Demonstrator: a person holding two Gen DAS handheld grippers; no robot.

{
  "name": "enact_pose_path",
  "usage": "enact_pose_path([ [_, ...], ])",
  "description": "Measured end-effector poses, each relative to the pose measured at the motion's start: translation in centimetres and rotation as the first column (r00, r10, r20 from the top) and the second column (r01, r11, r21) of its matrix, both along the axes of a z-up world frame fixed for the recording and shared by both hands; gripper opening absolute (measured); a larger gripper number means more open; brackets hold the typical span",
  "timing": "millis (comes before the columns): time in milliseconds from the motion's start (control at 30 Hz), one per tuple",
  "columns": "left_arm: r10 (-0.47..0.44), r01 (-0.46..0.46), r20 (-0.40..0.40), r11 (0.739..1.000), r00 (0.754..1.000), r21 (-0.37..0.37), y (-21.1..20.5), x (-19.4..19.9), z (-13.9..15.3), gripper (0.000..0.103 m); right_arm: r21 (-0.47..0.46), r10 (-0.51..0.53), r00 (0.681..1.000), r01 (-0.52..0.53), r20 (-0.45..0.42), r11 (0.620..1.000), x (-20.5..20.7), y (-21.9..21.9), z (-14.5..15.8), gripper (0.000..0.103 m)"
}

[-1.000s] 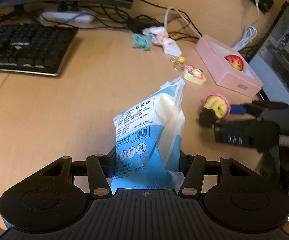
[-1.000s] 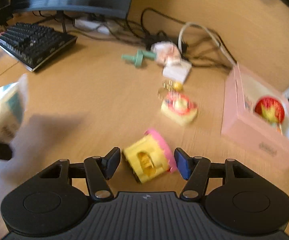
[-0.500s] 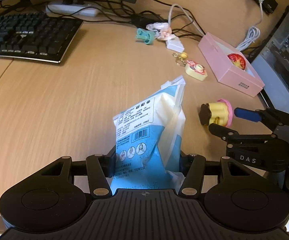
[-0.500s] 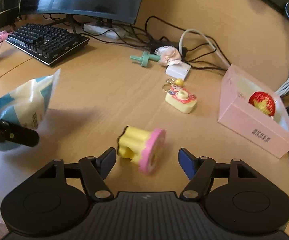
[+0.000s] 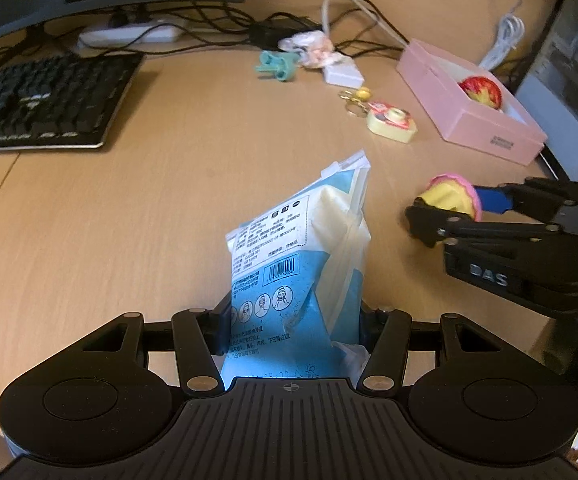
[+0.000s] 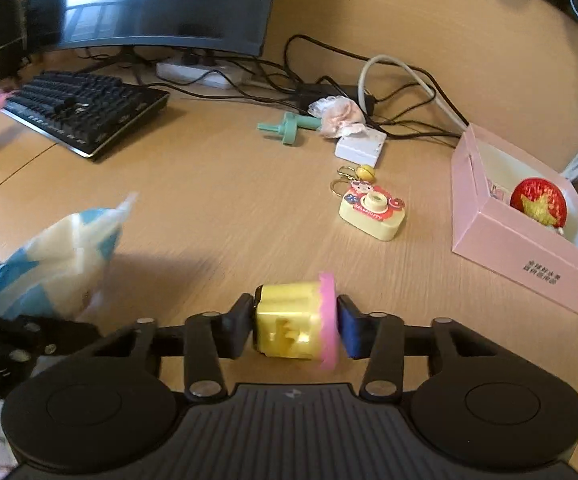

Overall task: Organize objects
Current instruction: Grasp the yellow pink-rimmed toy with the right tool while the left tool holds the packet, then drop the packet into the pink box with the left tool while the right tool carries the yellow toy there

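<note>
My left gripper (image 5: 291, 328) is shut on a blue and white packet (image 5: 301, 264) and holds it upright above the desk; the packet also shows at the left of the right wrist view (image 6: 57, 256). My right gripper (image 6: 293, 326) is shut on a yellow toy with a pink rim (image 6: 295, 326), seen from the side in the left wrist view (image 5: 453, 196). A pink open box (image 6: 525, 248) with a red ball (image 6: 539, 202) in it lies at the right. A small yellow toy camera keychain (image 6: 373, 210) lies between.
A black keyboard (image 6: 85, 112) and a monitor (image 6: 161, 4) stand at the back left. A teal toy (image 6: 289, 128), a crumpled pink wrapper (image 6: 337, 116), a small white box (image 6: 361, 146) and tangled cables (image 6: 393, 92) lie at the back.
My right gripper has closed on the yellow toy, which lay loose between its open fingers half a second ago. The left gripper still holds the packet.
</note>
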State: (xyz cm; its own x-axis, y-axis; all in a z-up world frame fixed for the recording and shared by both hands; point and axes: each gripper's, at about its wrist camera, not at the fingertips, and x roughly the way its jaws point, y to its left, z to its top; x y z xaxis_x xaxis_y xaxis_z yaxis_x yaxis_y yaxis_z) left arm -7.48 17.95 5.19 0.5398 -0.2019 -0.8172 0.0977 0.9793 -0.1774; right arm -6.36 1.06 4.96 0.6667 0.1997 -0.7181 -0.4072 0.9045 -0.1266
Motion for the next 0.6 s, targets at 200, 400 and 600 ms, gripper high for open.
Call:
enact_pose_path([
  [200, -0.044, 0.044, -0.010, 0.999, 0.999, -0.024, -3.0, 1.1, 0.2, 0.058, 0.035, -0.048, 0.999, 0.048, -0.007, 0.998, -1.2, -4.8, 1.6, 0.042],
  [400, -0.122, 0.129, 0.071, 0.985, 0.990, -0.112, -6.9, 5.6, 4.0, 0.058, 0.095, -0.150, 0.988, 0.148, 0.019, 0.984, -1.6, -10.8, 4.2, 0.042],
  [600, -0.202, 0.243, 0.227, 0.955, 0.953, -0.170, -13.5, 14.7, 9.1, 0.059, 0.135, -0.253, 0.966, 0.244, 0.052, 0.960, -2.2, -15.9, 5.3, 0.042],
])
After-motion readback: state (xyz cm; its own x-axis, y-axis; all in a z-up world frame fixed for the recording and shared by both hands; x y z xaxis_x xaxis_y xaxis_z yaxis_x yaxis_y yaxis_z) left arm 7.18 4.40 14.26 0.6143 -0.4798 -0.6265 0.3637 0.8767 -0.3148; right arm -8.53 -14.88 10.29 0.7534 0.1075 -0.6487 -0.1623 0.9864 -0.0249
